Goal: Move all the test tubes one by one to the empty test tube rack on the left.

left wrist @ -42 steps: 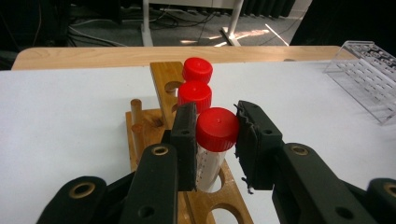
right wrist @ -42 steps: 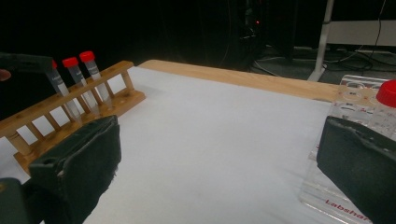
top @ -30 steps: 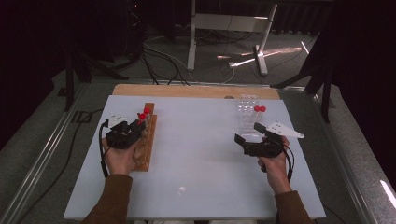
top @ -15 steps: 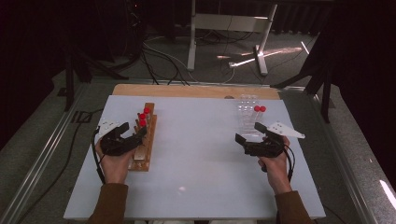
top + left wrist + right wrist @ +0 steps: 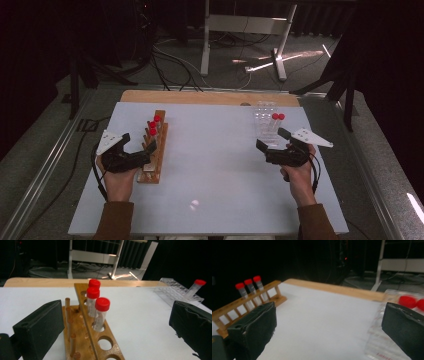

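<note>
The left gripper (image 5: 136, 150) is hovering at the near end of the wooden rack (image 5: 154, 155), on the left side of the white surface (image 5: 210, 165). Its jaws have just been opening and are now standing wide apart, gripping nothing; in the left gripper view the two black pads are sitting at the far edges of the frame, with the rack and its tubes standing free in the gap between them.

Three red-capped tubes (image 5: 101, 314) are standing upright in the rack, one behind another in neighbouring holes towards its far end. The nearest of them is leaning slightly. The holes nearer the gripper are showing empty, and a row of wooden pegs is running along the rack's left side. The rack itself is lying lengthwise, pointing away from the person, close to the surface's left edge.

The right gripper (image 5: 276, 146) is being held on the right side of the surface, well apart from the left one, just in front of the clear plastic rack (image 5: 264, 120). Its jaws are also standing wide open with nothing between them. Two more red-capped tubes (image 5: 278, 120) are standing in the clear rack's right side; in the right gripper view their caps are showing as a red blur just above the right-hand jaw. A wooden board (image 5: 210, 97) is lying along the far edge of the surface.
</note>
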Motion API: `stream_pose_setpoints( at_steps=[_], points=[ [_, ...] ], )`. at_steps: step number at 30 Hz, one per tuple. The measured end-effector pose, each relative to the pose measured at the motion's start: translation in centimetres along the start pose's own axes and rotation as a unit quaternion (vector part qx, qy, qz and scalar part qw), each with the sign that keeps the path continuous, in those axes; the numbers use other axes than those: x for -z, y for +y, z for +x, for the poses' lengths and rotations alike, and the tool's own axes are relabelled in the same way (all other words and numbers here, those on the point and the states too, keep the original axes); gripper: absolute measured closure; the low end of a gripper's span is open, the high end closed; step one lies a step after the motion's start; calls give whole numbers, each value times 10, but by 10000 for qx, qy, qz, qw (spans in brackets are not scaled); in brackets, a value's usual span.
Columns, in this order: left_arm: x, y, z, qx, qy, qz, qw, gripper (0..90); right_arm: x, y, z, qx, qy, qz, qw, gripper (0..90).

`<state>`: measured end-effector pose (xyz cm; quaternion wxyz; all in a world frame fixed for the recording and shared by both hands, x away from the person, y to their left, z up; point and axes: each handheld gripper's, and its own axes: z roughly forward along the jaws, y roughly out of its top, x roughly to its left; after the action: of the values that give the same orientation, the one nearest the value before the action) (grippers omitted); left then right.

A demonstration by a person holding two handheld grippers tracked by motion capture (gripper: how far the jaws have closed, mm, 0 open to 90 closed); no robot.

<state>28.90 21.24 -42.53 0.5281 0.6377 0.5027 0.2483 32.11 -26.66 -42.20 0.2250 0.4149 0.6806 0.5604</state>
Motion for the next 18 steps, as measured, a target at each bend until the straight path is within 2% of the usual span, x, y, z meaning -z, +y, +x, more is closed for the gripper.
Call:
stream_pose_setpoints(
  at_steps=[4,7,14,18],
  points=[
    [3,3,-3,-129,-44,-7,9999,5,6,11,-11,-16,-164,-149,9998,0],
    [4,5,-4,-160,-37,-29,9999,5,7,16,-26,-120,-429,-190,9988,0],
    [6,5,-3,-144,-46,-83,9999,5,2,20,-56,-314,-921,-95,9952,4],
    [8,5,-4,-126,-11,-159,9998,5,-5,21,-66,-211,-1118,94,9935,6]
  ],
)
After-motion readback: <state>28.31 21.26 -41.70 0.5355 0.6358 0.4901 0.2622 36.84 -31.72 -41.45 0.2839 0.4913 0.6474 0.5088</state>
